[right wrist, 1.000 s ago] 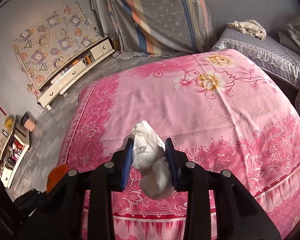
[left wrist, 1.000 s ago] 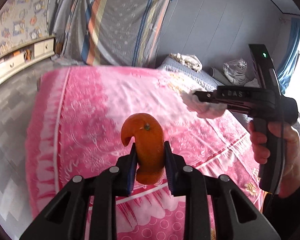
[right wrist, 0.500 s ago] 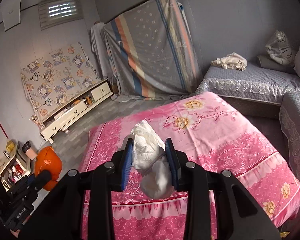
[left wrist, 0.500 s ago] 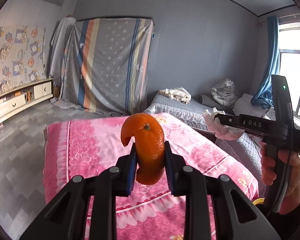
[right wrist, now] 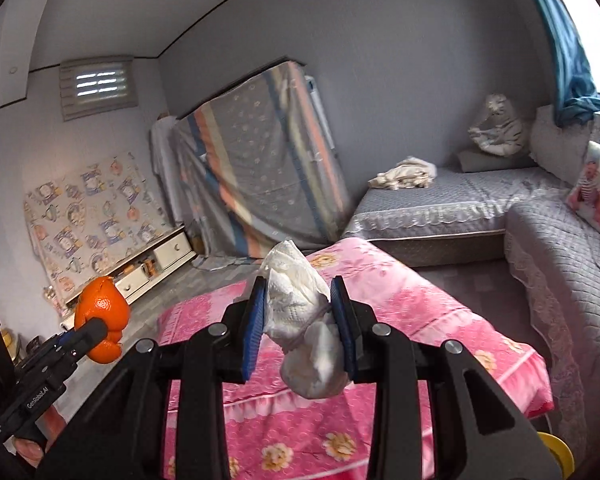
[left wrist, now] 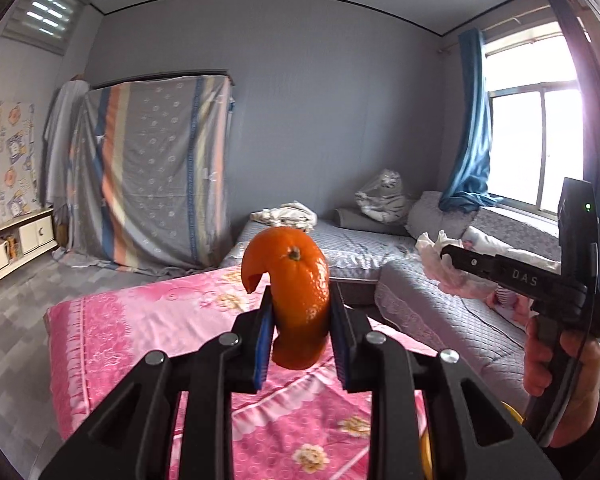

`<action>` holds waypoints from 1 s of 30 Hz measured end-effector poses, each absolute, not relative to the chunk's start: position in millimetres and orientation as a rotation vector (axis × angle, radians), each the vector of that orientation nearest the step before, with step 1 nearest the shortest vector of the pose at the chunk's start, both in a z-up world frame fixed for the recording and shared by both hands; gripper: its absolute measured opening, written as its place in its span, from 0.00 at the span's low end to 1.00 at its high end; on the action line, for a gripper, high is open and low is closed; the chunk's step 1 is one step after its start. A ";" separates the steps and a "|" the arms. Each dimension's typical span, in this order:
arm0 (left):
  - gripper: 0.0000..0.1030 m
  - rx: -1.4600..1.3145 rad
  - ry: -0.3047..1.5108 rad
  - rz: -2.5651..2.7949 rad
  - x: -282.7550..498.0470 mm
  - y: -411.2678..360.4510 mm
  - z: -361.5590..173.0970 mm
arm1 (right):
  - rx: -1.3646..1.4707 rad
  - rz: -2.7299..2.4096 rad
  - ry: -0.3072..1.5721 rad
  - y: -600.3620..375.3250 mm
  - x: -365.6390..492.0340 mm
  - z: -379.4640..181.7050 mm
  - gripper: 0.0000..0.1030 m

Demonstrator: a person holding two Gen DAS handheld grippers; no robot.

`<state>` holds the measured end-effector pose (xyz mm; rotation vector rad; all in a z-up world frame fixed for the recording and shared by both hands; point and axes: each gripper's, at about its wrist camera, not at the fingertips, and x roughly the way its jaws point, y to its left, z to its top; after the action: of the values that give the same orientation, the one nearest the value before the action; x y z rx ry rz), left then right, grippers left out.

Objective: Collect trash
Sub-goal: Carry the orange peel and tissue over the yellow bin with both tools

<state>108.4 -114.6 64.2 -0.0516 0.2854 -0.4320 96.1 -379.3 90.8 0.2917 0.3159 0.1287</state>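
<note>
My left gripper (left wrist: pixel 300 316) is shut on a curled piece of orange peel (left wrist: pixel 292 280), held in the air above the pink bedspread (left wrist: pixel 148 320). My right gripper (right wrist: pixel 298 320) is shut on a crumpled white tissue (right wrist: pixel 300 320), also lifted above the bed. In the left wrist view the right gripper (left wrist: pixel 440 256) shows at the right edge with the tissue (left wrist: pixel 444 260) at its tip and a hand (left wrist: pixel 560 368) on its handle. The right wrist view has the left gripper (right wrist: pixel 104 328) at the lower left, carrying the orange peel (right wrist: pixel 102 316).
A grey quilted sofa (right wrist: pixel 560 264) runs along the right under a window with a blue curtain (left wrist: pixel 468 140). A striped sheet covers furniture (left wrist: pixel 148 184) at the far wall. A low white cabinet (right wrist: pixel 148 272) stands at the left. A yellow rim (right wrist: pixel 556 452) peeks in at the lower right.
Both grippers rose and tilted up from looking down at the pink bed to facing the far wall and sofa. Each kept its hold: orange peel left, tissue right.
</note>
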 end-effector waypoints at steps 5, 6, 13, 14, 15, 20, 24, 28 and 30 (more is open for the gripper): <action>0.23 -0.028 0.284 -0.516 99.9 -143.5 63.1 | 0.332 0.038 0.303 -415.1 59.8 75.0 0.30; 0.23 -0.025 0.286 -0.534 98.1 -149.6 62.1 | 0.339 0.018 0.298 -422.1 51.1 70.2 0.30; 0.23 0.006 0.306 -0.636 82.5 -187.6 52.1 | 0.398 -0.103 0.297 -457.7 7.6 36.4 0.30; 0.23 0.007 0.313 -0.651 81.0 -192.8 49.7 | 0.410 -0.123 0.296 -462.0 -0.3 29.8 0.30; 0.23 0.005 0.325 -0.665 80.2 -198.3 45.4 | 0.417 -0.134 0.295 -464.9 -5.6 25.0 0.30; 0.23 0.019 0.375 -0.739 72.8 -228.1 25.7 | 0.462 -0.207 0.294 -486.8 -27.0 -2.2 0.30; 0.24 0.046 0.405 -0.785 65.6 -253.3 10.0 | 0.542 -0.244 0.287 -508.1 -41.7 -27.6 0.30; 0.24 0.057 0.449 -0.841 67.7 -277.2 -8.5 | 0.591 -0.289 0.314 -520.1 -50.0 -56.0 0.30; 0.24 0.080 0.477 -0.862 69.8 -293.3 -21.7 | 0.609 -0.302 0.342 -525.1 -50.3 -69.3 0.30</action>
<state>69.8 -293.3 -21.7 0.0797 0.4774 -0.8625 -50.3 -525.1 -69.3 0.6092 0.3420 -0.3021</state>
